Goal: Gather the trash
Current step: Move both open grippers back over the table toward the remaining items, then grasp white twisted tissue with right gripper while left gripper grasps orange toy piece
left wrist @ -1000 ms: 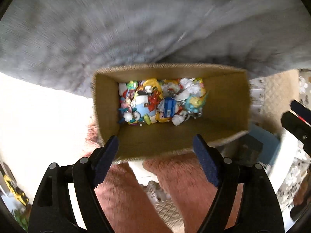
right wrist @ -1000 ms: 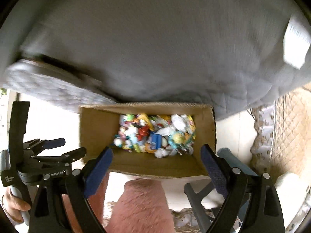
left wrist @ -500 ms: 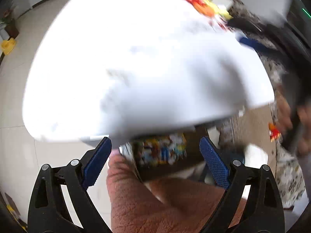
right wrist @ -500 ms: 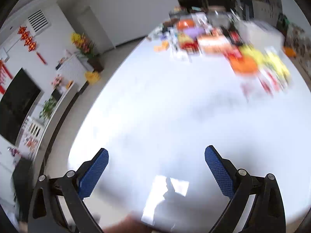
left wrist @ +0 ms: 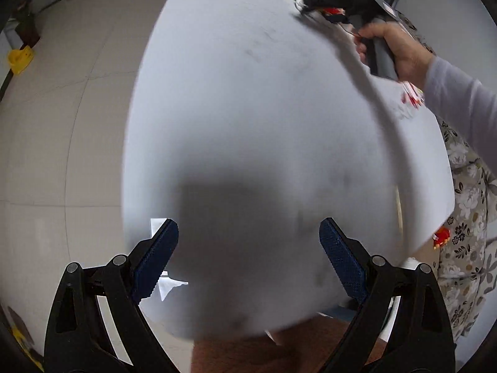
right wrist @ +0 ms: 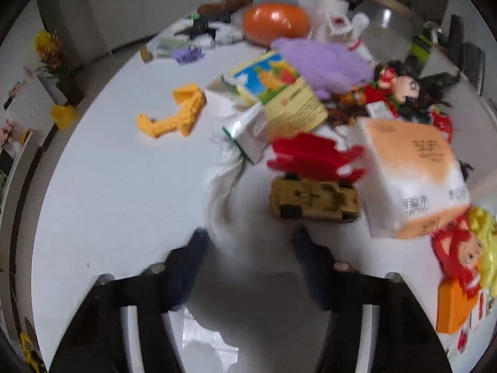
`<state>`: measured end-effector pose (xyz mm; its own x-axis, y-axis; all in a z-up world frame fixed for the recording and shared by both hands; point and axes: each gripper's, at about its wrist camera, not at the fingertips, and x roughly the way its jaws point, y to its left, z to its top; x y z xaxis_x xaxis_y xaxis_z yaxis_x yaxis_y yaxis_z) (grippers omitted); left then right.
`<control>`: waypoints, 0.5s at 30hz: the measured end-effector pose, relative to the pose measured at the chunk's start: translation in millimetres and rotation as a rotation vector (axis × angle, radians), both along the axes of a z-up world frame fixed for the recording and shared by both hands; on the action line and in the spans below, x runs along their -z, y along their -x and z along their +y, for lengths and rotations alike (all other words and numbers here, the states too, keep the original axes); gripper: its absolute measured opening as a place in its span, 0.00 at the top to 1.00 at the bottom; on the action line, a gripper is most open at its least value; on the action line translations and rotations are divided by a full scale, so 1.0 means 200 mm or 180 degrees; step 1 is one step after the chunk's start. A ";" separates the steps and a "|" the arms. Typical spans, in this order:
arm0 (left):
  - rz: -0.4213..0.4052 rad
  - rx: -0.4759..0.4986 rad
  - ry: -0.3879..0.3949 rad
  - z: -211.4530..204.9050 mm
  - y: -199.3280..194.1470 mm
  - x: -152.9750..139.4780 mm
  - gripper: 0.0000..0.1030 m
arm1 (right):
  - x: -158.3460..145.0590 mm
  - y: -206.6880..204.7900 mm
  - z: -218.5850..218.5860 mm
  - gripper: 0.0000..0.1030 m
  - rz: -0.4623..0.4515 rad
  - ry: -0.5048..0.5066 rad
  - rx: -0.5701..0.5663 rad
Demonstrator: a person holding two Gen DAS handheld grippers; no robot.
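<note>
Having swung up from the cardboard box to the white table (right wrist: 108, 186), we held the left gripper (left wrist: 248, 259) wide apart and empty while the right gripper (right wrist: 248, 258), its jaws just closing on nothing, neared crumpled white paper (right wrist: 223, 180), likely our next trash.

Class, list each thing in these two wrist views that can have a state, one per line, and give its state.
Left tool: open, nothing between its fingers, above bare table.
Right tool: jaws have just been closing, nothing visibly between them; blurred.
Yellow toy car: on its wheels, upright.
Orange and white box: closed, tilted.
Picture carton: lying tilted on the pile.
White tissue: loose, crumpled on the table.
</note>
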<state>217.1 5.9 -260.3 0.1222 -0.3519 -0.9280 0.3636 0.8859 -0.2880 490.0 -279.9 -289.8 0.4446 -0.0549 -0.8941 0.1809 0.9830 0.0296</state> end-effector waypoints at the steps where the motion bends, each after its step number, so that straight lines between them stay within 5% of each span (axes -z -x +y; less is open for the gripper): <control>1: -0.0010 0.0012 -0.0001 0.00 -0.05 0.00 0.13 | -0.01 0.00 0.00 0.89 0.0026 -0.0070 -0.0031; 5: -0.0146 0.0117 0.0059 -0.04 -0.37 0.01 0.13 | -0.10 0.16 0.00 0.91 -0.0068 -0.0287 -0.0050; 8: -0.0459 0.0265 0.0025 -0.17 -0.67 -0.01 0.13 | -0.24 0.47 -0.02 0.91 -0.0274 -0.0658 0.0041; 13: -0.0887 0.0460 0.0027 -0.53 -1.21 -0.02 0.13 | -0.38 0.92 0.00 0.90 -0.0437 -0.0917 0.0243; 15: -0.1027 0.0535 -0.0148 -0.72 -1.42 0.01 0.13 | -0.40 1.07 0.00 0.90 -0.0466 -0.0977 0.0394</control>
